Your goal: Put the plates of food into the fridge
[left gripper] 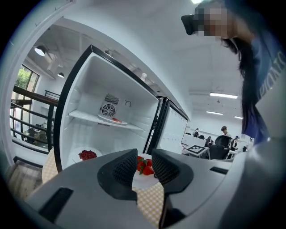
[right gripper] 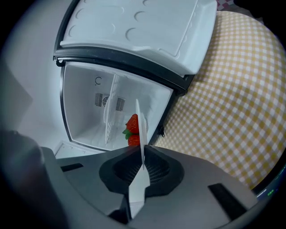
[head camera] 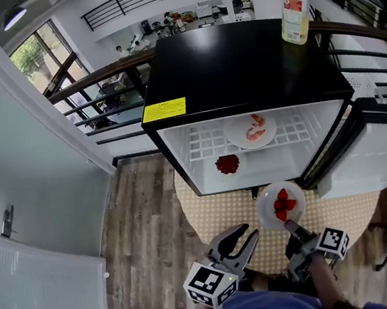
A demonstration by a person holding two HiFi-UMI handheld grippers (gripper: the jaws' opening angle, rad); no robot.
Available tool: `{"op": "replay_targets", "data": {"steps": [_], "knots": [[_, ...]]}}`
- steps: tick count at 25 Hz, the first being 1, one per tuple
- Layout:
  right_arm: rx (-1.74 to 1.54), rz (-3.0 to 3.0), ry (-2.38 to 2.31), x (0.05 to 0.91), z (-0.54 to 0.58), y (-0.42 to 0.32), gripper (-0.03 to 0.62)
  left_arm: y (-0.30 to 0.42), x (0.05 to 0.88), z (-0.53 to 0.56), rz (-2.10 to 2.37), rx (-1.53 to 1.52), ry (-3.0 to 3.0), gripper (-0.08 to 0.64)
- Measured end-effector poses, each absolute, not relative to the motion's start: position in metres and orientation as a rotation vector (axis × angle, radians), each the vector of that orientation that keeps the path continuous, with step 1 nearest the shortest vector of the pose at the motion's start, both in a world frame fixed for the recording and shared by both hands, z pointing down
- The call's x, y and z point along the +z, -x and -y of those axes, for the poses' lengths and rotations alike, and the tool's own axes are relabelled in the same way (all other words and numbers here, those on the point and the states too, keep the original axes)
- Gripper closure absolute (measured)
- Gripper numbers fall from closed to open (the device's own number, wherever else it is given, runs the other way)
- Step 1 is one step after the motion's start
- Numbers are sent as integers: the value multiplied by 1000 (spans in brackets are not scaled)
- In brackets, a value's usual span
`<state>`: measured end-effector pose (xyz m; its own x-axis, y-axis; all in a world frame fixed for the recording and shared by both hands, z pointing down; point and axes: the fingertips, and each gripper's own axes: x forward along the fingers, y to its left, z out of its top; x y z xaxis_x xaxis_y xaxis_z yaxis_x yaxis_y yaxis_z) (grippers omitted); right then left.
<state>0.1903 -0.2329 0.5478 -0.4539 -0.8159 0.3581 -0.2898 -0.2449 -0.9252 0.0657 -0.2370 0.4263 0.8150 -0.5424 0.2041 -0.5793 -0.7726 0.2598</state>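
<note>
A white plate of strawberries (head camera: 281, 204) hovers over the checked table, just in front of the open mini fridge (head camera: 239, 71). My right gripper (head camera: 291, 226) is shut on its near rim. In the right gripper view the plate (right gripper: 142, 147) stands edge-on between the jaws, strawberries (right gripper: 132, 127) beyond. My left gripper (head camera: 246, 236) is open beside the plate, to its left, holding nothing. Through its jaws (left gripper: 144, 157) I see the strawberries (left gripper: 144, 167). Inside the fridge a shrimp plate (head camera: 250, 131) rests on the wire shelf and a plate of red berries (head camera: 228, 164) on the floor.
The fridge door (head camera: 373, 152) swings open to the right. A bottle of yellow liquid (head camera: 294, 9) stands on the fridge's black top. The round table with a checked cloth (head camera: 210, 216) carries the fridge. A railing runs behind, and a wood floor lies to the left.
</note>
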Motion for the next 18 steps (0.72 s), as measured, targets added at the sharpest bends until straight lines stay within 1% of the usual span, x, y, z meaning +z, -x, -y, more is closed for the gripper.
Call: {"op": "replay_targets", "data": {"steps": [9,18], "knots": [[-1720,-1407,1423,574,298,-193,566,-43,432,278,722,126,-2708,453],[-1696,-1282,1550,604,366,-207,566,-32,439,293,633,111,-2716,453]]}}
